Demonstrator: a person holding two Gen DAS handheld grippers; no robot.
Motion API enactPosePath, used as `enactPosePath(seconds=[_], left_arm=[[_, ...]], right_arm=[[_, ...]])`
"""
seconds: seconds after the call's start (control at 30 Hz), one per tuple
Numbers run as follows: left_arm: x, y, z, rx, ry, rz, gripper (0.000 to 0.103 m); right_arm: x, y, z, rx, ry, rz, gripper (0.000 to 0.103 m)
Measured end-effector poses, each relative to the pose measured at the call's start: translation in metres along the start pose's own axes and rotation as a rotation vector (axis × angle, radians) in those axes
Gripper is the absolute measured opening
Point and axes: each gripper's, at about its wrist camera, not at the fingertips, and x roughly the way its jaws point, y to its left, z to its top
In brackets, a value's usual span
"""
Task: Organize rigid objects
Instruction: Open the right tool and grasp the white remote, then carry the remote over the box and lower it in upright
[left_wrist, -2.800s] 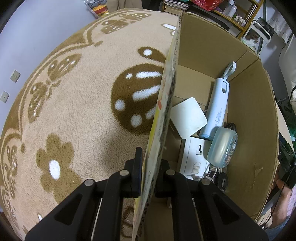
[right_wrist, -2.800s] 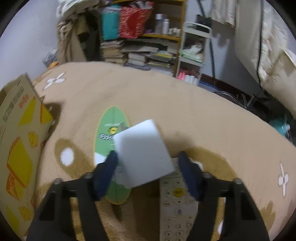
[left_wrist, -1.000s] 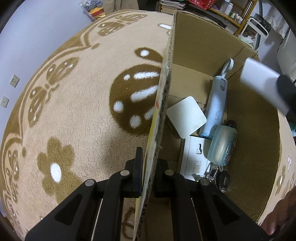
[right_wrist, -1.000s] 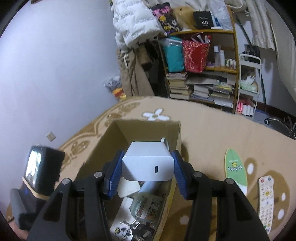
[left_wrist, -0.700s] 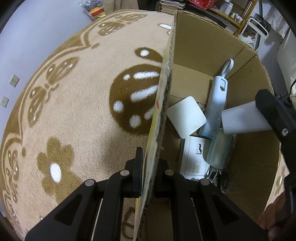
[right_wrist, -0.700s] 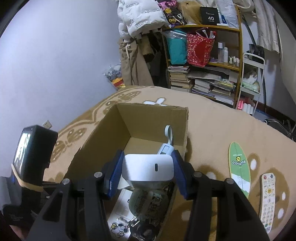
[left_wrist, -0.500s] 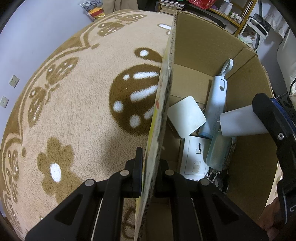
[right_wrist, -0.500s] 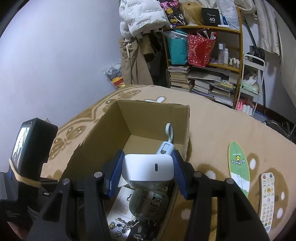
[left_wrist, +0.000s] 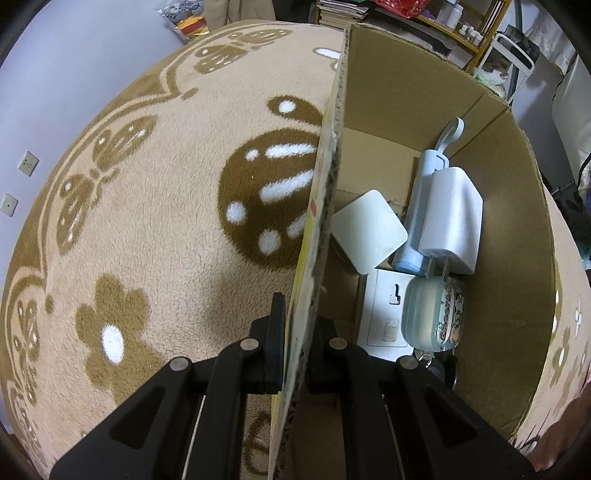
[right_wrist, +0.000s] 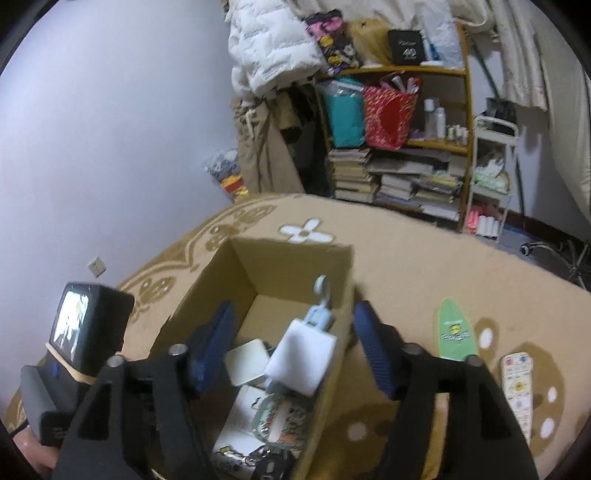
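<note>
My left gripper (left_wrist: 299, 325) is shut on the near wall of the open cardboard box (left_wrist: 399, 85), one finger outside and one inside. Above the box (right_wrist: 280, 258), my right gripper (right_wrist: 293, 328) has its jaws opening, the blue pads spread wide and touching nothing. The white charger block (left_wrist: 452, 218) lies loose in the box, leaning on a pale blue handled device (left_wrist: 424, 184). In the right wrist view the charger block (right_wrist: 301, 360) sits below and between the pads. A white square pad (left_wrist: 367, 230), a glass jar (left_wrist: 434, 317) and a flat white carton (left_wrist: 384, 314) also lie inside.
A green oval board (right_wrist: 454, 332) and a white remote (right_wrist: 517, 387) lie on the beige patterned carpet (left_wrist: 147, 221) right of the box. A cluttered bookshelf (right_wrist: 399, 147) stands at the far wall. The left gripper's body with its small screen (right_wrist: 85, 332) is at the box's left.
The right gripper carried the white charger over the box, lowered it inside, then spread its pads and let it go. The charger now rests in the box. The left gripper stayed put.
</note>
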Motion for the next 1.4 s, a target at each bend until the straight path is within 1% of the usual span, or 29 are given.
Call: enactPosePath(seconds=[0.07,0.1,0.13,0.17,0.33,0.47,0.63,0.77,0.93,0.97,1.0,1.07,1.1,1.13,1.17,1.2,1.23,1.3,1.4], left_arm=[[0.0,0.0,0.0,0.0,0.0,0.0,0.007],[0.0,0.0,0.0,-0.001,0.001,-0.001,0.007],[0.0,0.0,0.0,-0.001,0.001,-0.001,0.007],[0.0,-0.001,0.0,-0.001,0.001,-0.001,0.007],[-0.001,-0.001,0.0,-0.001,0.001,-0.001,0.007],[-0.001,0.0,-0.001,-0.003,0.001,-0.002,0.008],[-0.001,0.0,-0.001,-0.002,0.001,-0.002,0.008],[-0.001,0.0,-0.001,-0.002,0.002,0.002,0.008],[-0.001,0.0,-0.001,-0.001,0.002,0.002,0.008],[-0.001,0.0,-0.001,-0.001,0.002,0.003,0.008],[0.0,0.0,-0.001,-0.001,0.002,0.002,0.008],[-0.001,0.001,-0.001,-0.001,0.002,0.002,0.008],[-0.001,0.001,-0.001,-0.001,0.002,0.002,0.008],[-0.001,0.001,-0.001,-0.001,0.002,0.002,0.009],[-0.001,0.001,-0.001,-0.001,0.003,0.002,0.009],[-0.001,0.001,-0.001,-0.001,0.002,0.002,0.009],[-0.001,0.001,-0.001,-0.001,0.002,0.001,0.009],[0.0,0.001,-0.001,-0.002,0.003,0.001,0.009],[-0.001,0.001,-0.001,-0.002,0.003,0.002,0.009]], right_arm=[[-0.008,-0.005,0.002,-0.006,-0.023,-0.022,0.085],[-0.01,-0.007,0.003,-0.01,-0.029,-0.034,0.09],[-0.014,-0.012,0.004,-0.013,-0.037,-0.056,0.093],[-0.016,-0.014,0.004,-0.014,-0.042,-0.069,0.094],[-0.021,-0.046,-0.004,0.025,-0.037,-0.148,0.095],[-0.019,-0.082,-0.021,0.074,-0.007,-0.236,0.095],[-0.012,-0.127,-0.046,0.16,0.051,-0.313,0.095],[-0.009,-0.156,-0.064,0.225,0.091,-0.367,0.095],[-0.005,-0.18,-0.078,0.288,0.137,-0.389,0.094],[-0.003,-0.181,-0.08,0.287,0.148,-0.396,0.093],[0.0,-0.184,-0.082,0.283,0.163,-0.406,0.089],[0.004,-0.189,-0.09,0.286,0.195,-0.412,0.076],[0.006,-0.191,-0.093,0.297,0.214,-0.415,0.065],[0.008,-0.194,-0.095,0.313,0.232,-0.412,0.06],[0.009,-0.198,-0.098,0.33,0.243,-0.405,0.06],[0.009,-0.199,-0.098,0.333,0.247,-0.403,0.058],[0.009,-0.199,-0.098,0.321,0.251,-0.413,0.049],[0.006,-0.197,-0.099,0.303,0.244,-0.416,0.044],[0.0,-0.193,-0.094,0.326,0.204,-0.36,0.043]])
